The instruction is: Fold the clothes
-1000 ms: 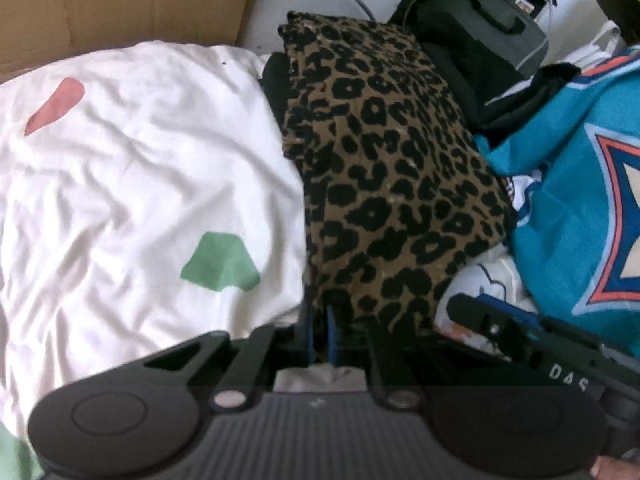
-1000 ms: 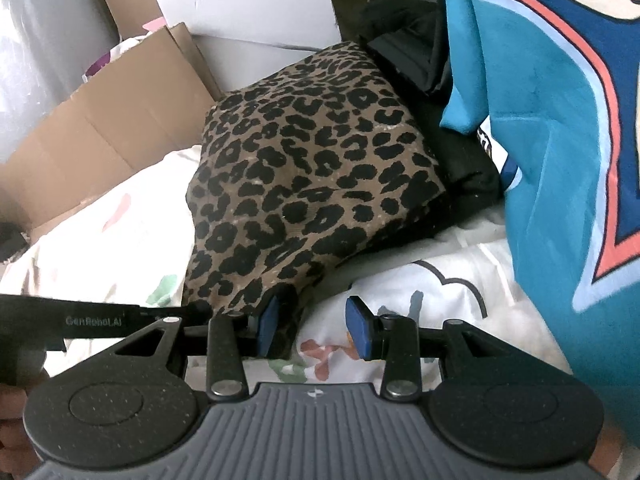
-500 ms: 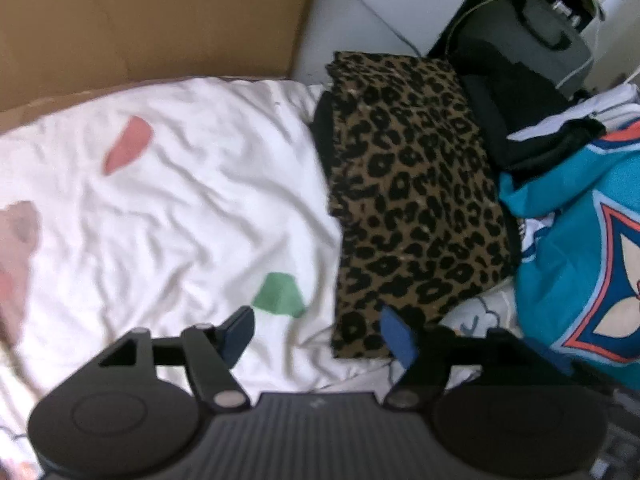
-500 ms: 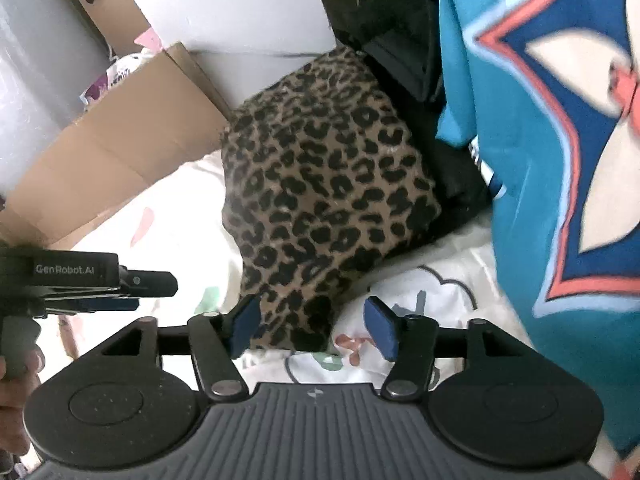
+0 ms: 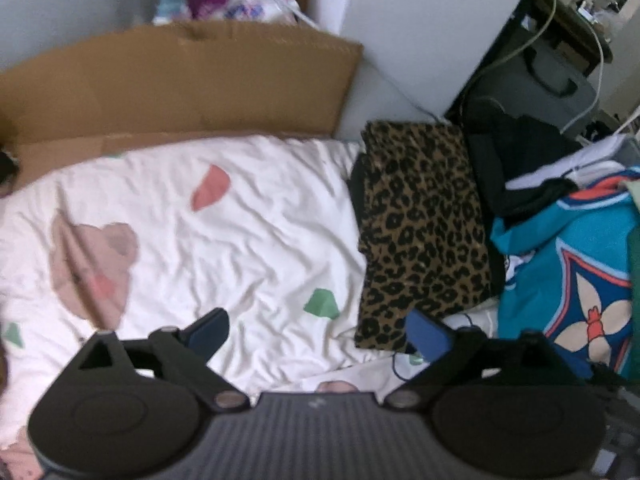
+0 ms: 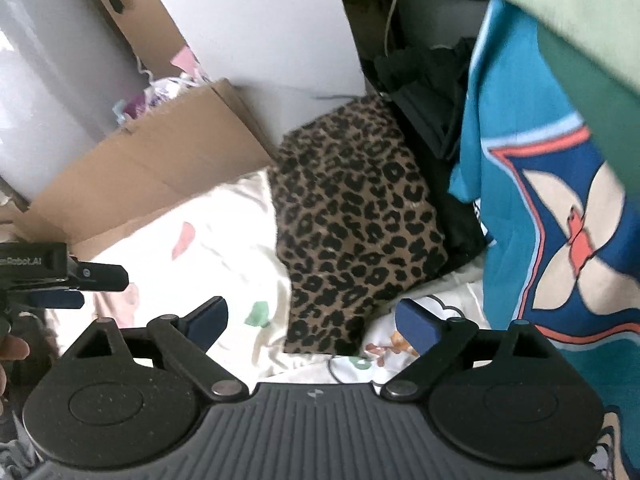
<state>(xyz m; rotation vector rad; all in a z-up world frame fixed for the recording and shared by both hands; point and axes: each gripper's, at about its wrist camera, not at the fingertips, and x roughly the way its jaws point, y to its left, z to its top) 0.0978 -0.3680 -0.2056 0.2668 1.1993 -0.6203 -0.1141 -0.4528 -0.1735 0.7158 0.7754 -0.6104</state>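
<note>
A folded leopard-print garment [image 5: 424,232] [image 6: 356,232] lies on the white patterned bedsheet [image 5: 200,240] [image 6: 224,232], at its right side. To its right is a heap with a teal jersey [image 5: 576,280] [image 6: 560,208] and black clothes [image 5: 512,168] [image 6: 432,92]. My left gripper [image 5: 318,330] hovers open above the sheet, its right fingertip near the leopard garment's near corner. My right gripper [image 6: 312,320] is open too, raised above the garment's near edge. Neither holds anything. The left gripper [image 6: 60,280] shows at the left edge of the right wrist view, held by a hand.
Flattened cardboard [image 5: 172,84] [image 6: 148,168] stands along the far side of the bed, with a white panel [image 5: 420,28] behind it. A grey case [image 5: 540,84] and cables sit at the back right. A pale green cloth [image 6: 580,12] hangs at upper right.
My left gripper let go of the leopard garment, opened wide and pulled up and back. My right gripper opened wider and rose as well. The garment stays lying folded.
</note>
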